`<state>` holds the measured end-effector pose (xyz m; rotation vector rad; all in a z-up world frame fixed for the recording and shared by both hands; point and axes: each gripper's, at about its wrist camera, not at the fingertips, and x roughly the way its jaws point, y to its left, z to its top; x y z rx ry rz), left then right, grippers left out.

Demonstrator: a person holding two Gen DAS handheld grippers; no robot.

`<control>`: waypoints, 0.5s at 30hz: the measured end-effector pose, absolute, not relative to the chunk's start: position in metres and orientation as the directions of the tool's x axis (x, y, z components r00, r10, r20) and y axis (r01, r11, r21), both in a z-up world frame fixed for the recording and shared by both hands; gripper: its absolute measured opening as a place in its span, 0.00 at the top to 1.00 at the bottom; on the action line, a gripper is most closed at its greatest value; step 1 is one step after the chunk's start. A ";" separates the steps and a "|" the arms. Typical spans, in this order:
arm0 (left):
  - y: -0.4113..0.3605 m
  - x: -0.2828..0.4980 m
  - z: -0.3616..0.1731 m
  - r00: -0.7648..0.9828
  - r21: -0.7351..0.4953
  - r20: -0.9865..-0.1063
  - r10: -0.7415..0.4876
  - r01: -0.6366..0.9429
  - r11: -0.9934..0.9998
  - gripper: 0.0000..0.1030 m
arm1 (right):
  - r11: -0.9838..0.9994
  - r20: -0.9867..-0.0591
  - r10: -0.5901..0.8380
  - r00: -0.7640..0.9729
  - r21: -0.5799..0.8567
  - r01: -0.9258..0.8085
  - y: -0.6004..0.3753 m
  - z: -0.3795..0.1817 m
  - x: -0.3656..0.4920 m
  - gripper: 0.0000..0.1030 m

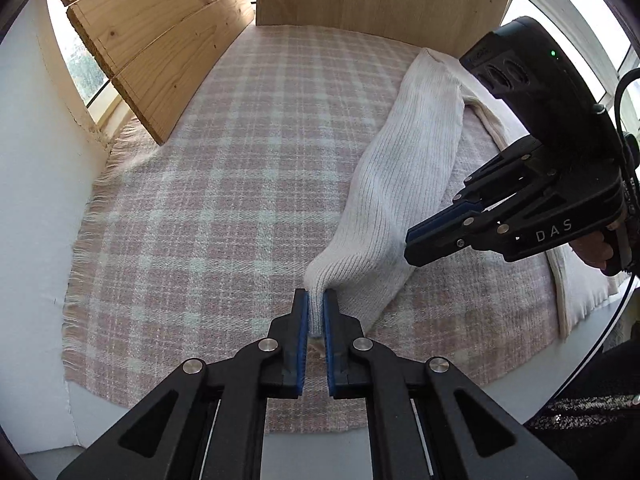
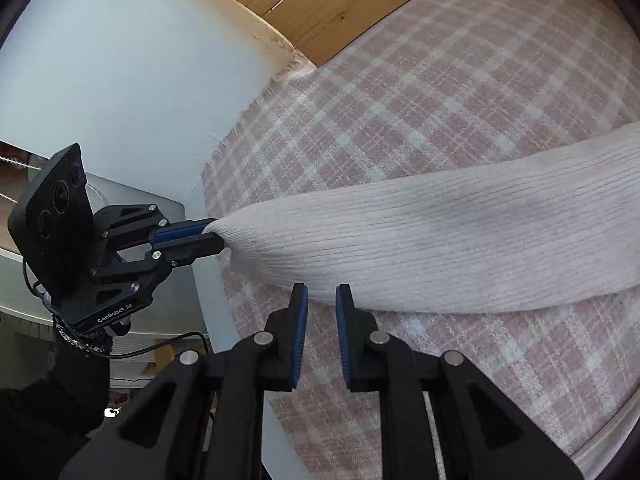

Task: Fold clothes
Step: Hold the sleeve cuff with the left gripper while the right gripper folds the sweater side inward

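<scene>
**Sleeve cuff pinched, ready to fold inward**

Pinching the cuff end of the cream ribbed sleeve (image 1: 400, 184), our left gripper (image 1: 316, 312) has its blue pads closed tight on the knit at the lower centre of the left wrist view; the fabric bunches into a narrow neck between them. In the right wrist view the same grip shows at middle left, with the sleeve stretching away to the right edge of the frame.

Our right gripper (image 2: 322, 304) holds nothing. Its jaws stand a narrow gap apart, just off the sleeve's near edge, with only the pink plaid blanket (image 2: 460, 92) visible between them.

We judge this to be an early step: one sleeve drawn out straight, not yet laid over the garment's body (image 1: 568, 280), which lies mostly out of frame at the right of the left wrist view. The next move seems to call for carrying the cuff across toward that body, while the right gripper either pins the sleeve partway along or takes its edge to set the crease.

Room is generous across the blanket toward the upper centre. The wooden boards (image 1: 160, 52) wall off the upper left and top, and the blanket's fringed edge (image 1: 80, 248) marks the left limit, so we would keep the swing rightward and low.
</scene>
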<state>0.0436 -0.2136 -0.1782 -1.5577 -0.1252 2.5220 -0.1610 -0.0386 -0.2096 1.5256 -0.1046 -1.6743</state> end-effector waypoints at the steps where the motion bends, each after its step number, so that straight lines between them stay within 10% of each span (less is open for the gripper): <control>1: -0.215 0.047 -0.168 -0.463 -0.181 -0.862 0.207 -0.102 -0.978 0.94 | -0.661 -0.785 -0.617 0.053 0.554 0.506 -0.020 -0.198 -0.170 0.70; 7: -0.198 0.063 -0.130 -0.534 -0.194 -0.802 0.266 -0.188 -0.963 0.94 | -0.897 -0.900 -0.386 -0.202 0.316 0.308 0.072 -0.167 -0.258 0.69; 15: -0.164 0.084 -0.098 -0.538 -0.212 -0.762 0.359 -0.316 -0.925 0.94 | -0.967 -0.967 -0.231 -0.110 0.216 0.134 0.061 -0.201 -0.319 0.69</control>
